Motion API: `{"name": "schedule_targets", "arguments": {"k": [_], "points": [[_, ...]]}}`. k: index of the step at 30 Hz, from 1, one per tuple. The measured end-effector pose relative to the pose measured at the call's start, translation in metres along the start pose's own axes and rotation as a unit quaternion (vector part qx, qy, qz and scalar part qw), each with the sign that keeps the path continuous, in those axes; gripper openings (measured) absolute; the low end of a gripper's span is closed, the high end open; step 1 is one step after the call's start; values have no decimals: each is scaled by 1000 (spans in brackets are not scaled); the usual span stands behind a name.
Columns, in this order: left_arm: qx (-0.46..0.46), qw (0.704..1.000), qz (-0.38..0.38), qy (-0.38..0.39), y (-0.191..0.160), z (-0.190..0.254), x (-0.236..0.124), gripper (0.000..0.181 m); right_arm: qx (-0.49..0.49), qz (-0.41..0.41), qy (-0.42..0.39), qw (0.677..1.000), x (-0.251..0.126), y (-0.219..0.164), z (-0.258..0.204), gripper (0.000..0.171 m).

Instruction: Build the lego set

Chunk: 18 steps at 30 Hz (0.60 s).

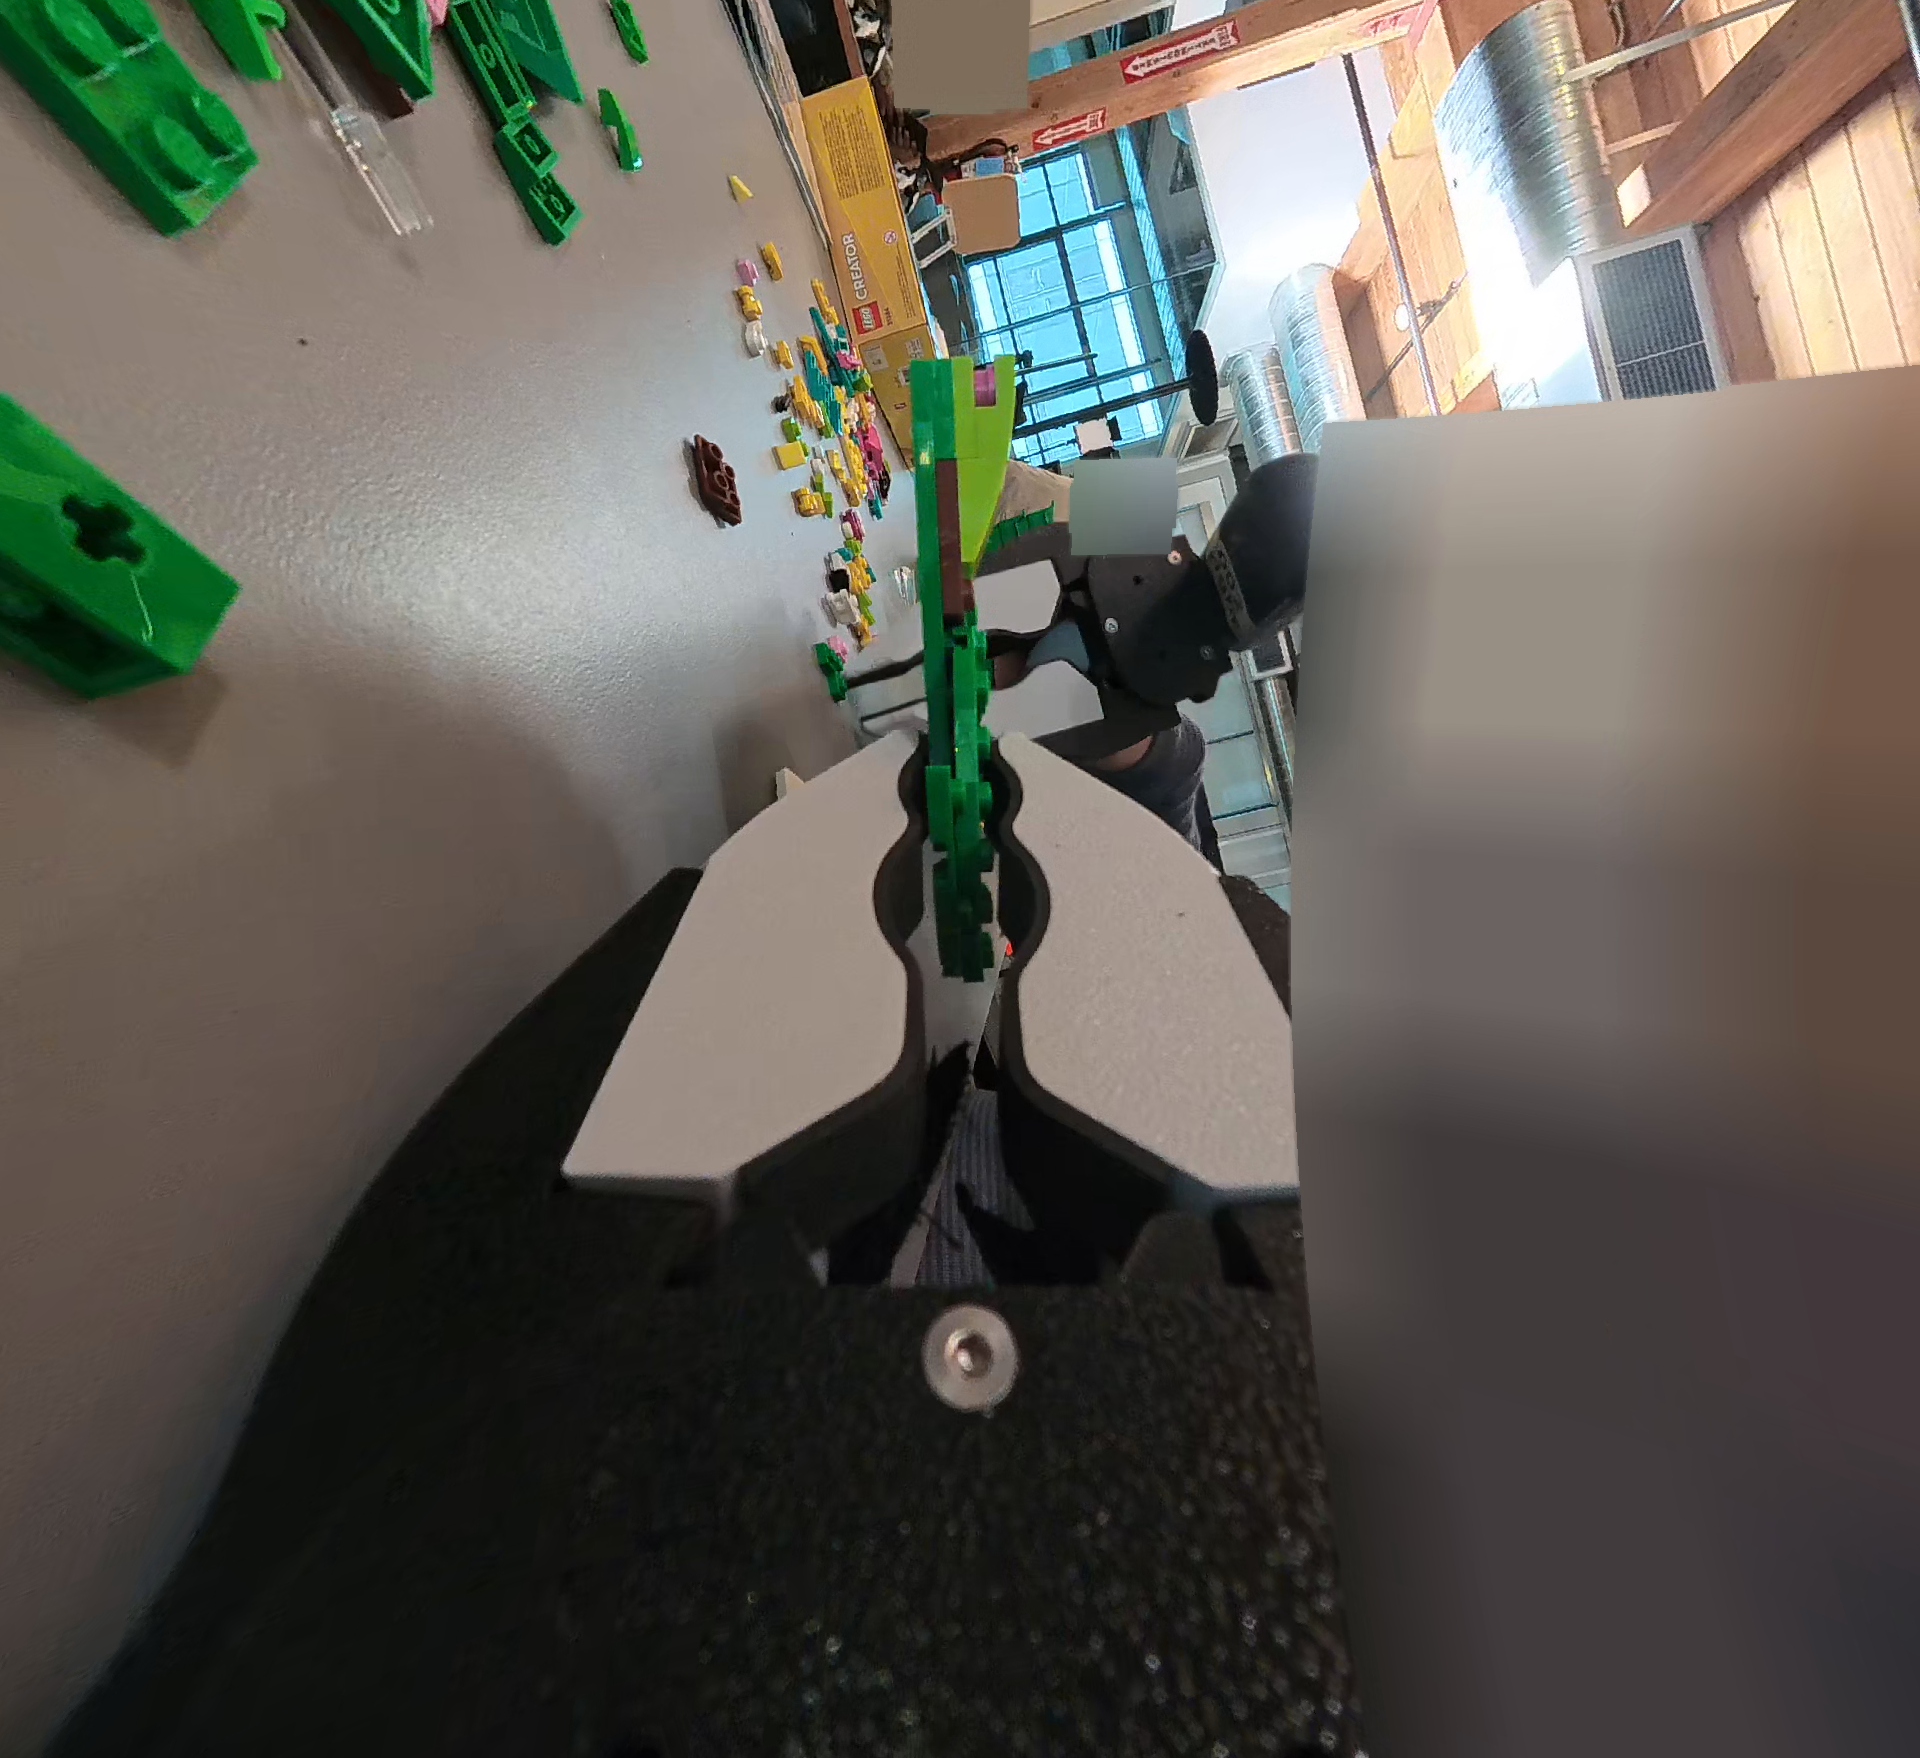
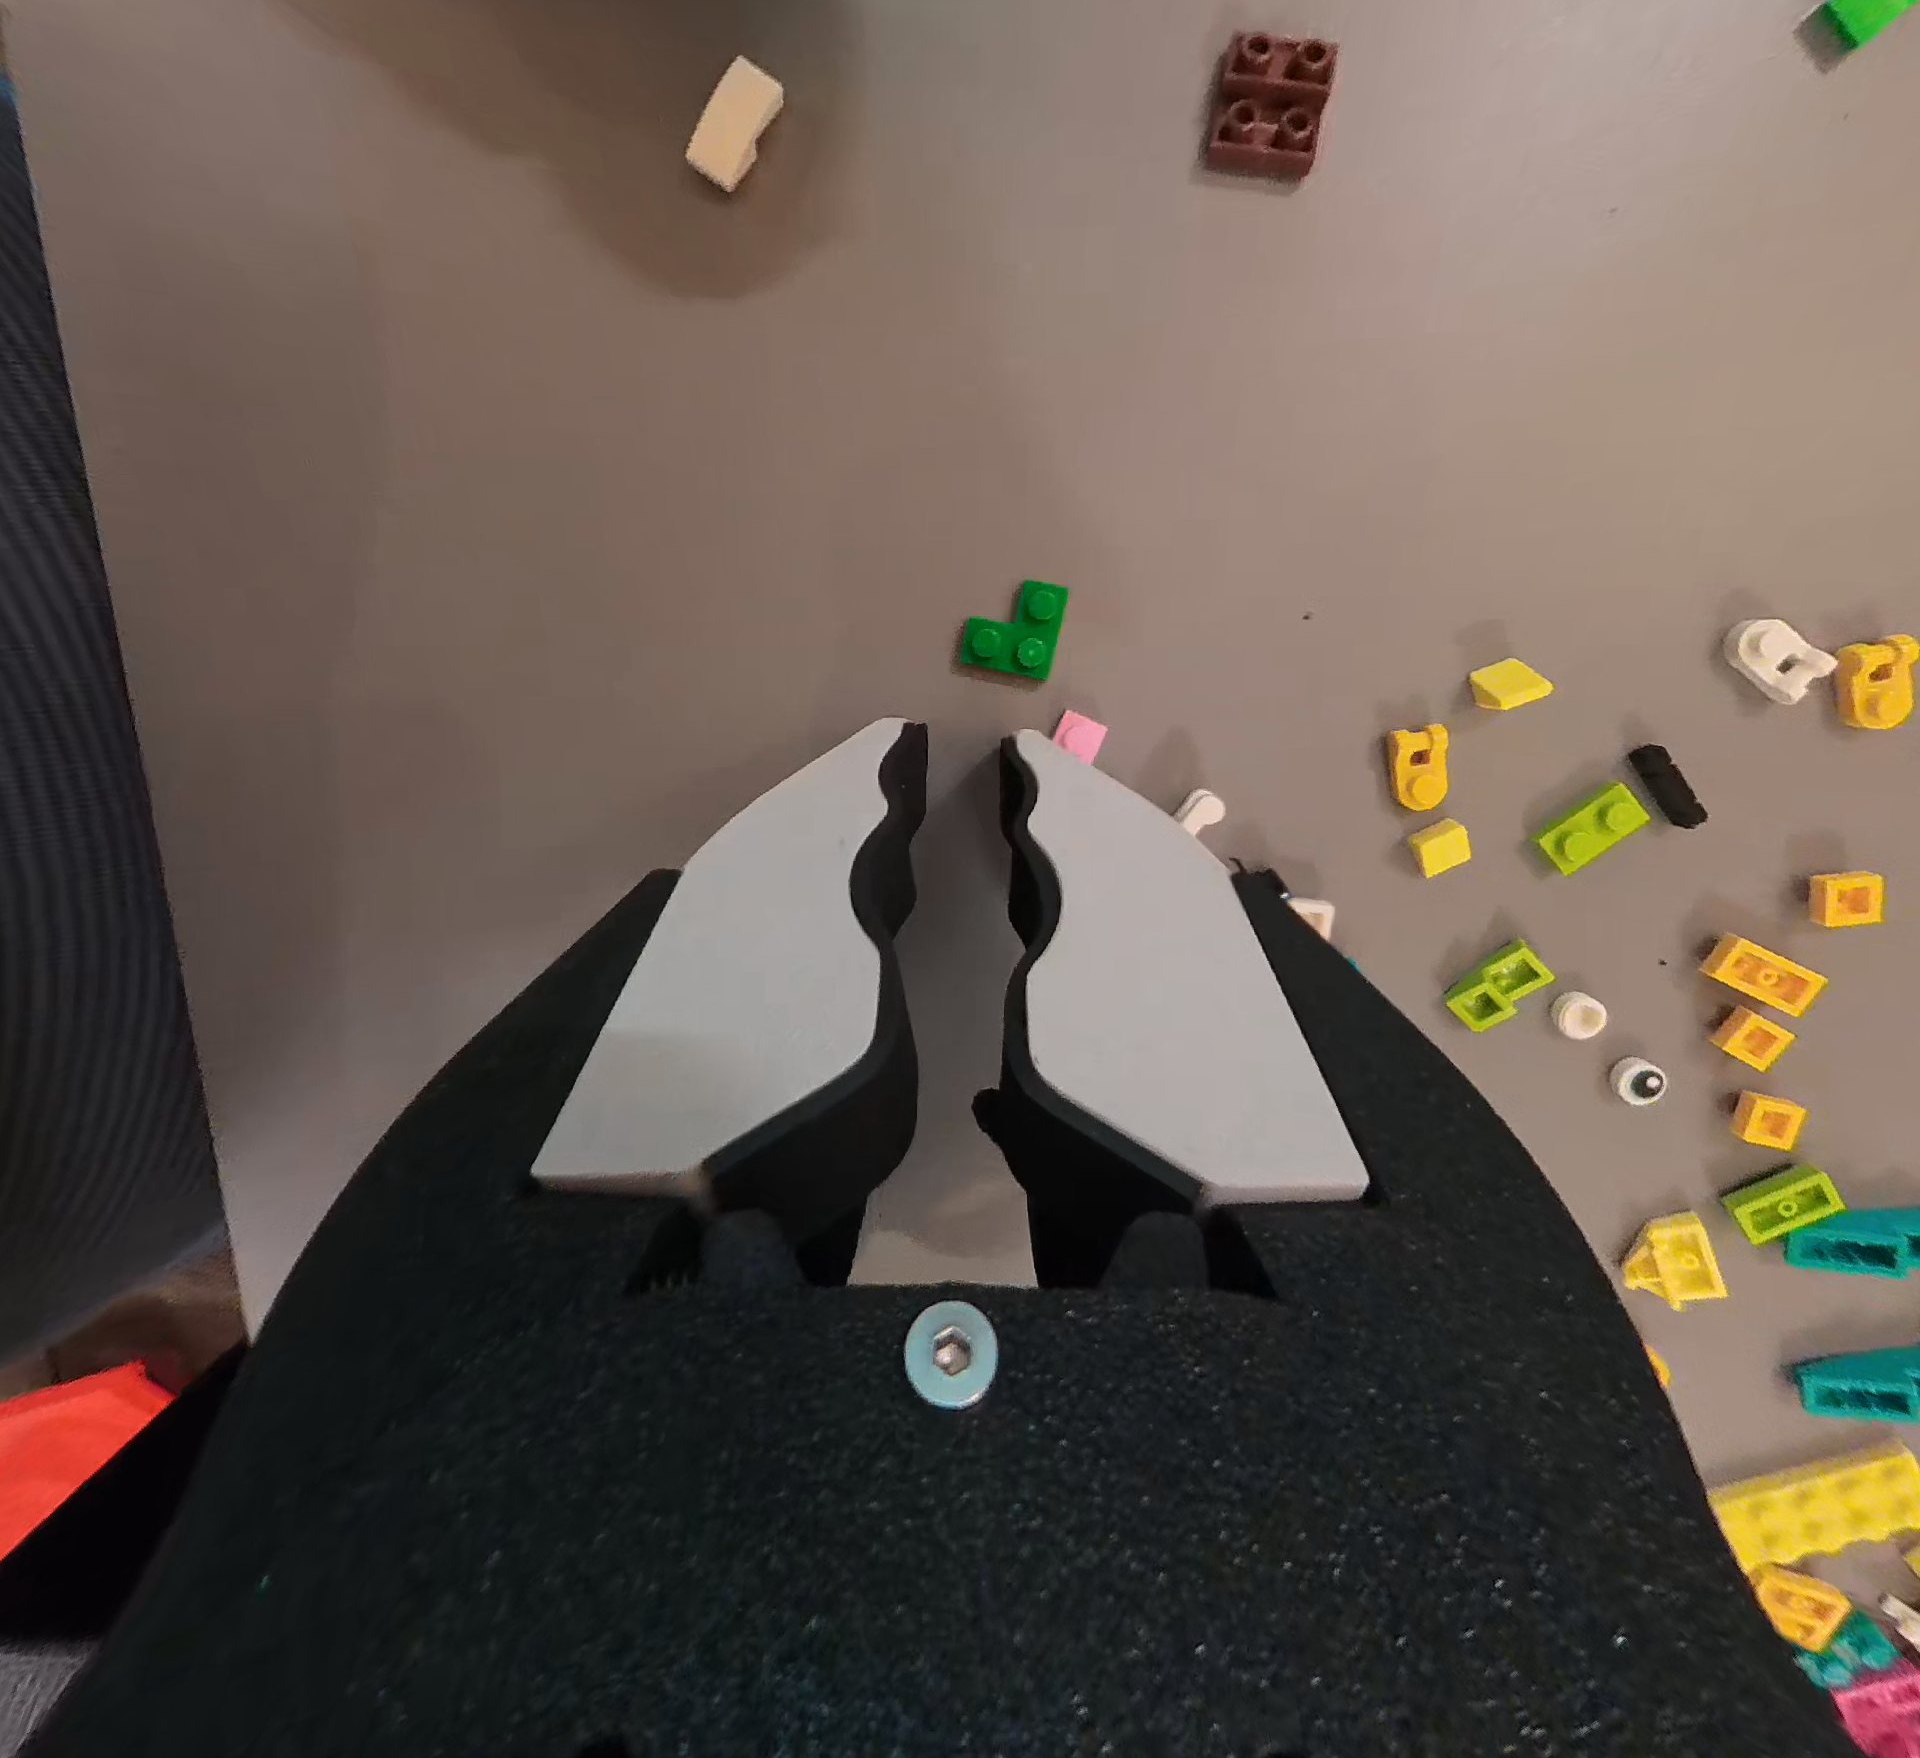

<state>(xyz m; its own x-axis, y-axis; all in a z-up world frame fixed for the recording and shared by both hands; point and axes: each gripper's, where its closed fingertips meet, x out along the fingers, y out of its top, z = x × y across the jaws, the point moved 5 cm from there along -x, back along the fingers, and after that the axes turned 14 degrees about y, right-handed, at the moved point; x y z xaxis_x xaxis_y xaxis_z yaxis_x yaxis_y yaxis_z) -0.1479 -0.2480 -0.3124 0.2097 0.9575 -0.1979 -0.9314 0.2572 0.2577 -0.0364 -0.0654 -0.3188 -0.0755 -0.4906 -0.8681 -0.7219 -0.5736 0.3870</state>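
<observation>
Stem assembly clamped in my left claw, right claw empty over loose bricks.

On my left, the left gripper (image 1: 958, 752) has its grey fingers (image 1: 790, 960) pressed together on the green end of a long, thin lego build (image 1: 951, 565), which runs straight out past the tips: dark green studs inside the grip, then brown, then lime with a pink cap at the far end. Big green pieces (image 1: 114, 87) lie on the grey table (image 1: 416, 461) to its left, and a yellow box (image 1: 862, 233) stands beyond. On my right, the right gripper (image 2: 961, 742) hangs with its jaws slightly apart and nothing between them. A green L-shaped plate (image 2: 1016, 633) lies just ahead of the tips, a pink tile (image 2: 1081, 737) touches the right tip's edge in view, and a brown square plate (image 2: 1270, 103) sits farther off.
</observation>
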Motion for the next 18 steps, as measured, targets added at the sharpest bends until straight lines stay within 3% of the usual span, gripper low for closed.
{"name": "schedule_targets", "arguments": {"k": [8,18], "points": [[-1,1000,1,-1,0,0,0,8,20,31,-49,998,-10,1,15,21],[-4,1000,0,-6,0,0,-1,8,77,194,-147,967,-6,2,-7,25]]}}
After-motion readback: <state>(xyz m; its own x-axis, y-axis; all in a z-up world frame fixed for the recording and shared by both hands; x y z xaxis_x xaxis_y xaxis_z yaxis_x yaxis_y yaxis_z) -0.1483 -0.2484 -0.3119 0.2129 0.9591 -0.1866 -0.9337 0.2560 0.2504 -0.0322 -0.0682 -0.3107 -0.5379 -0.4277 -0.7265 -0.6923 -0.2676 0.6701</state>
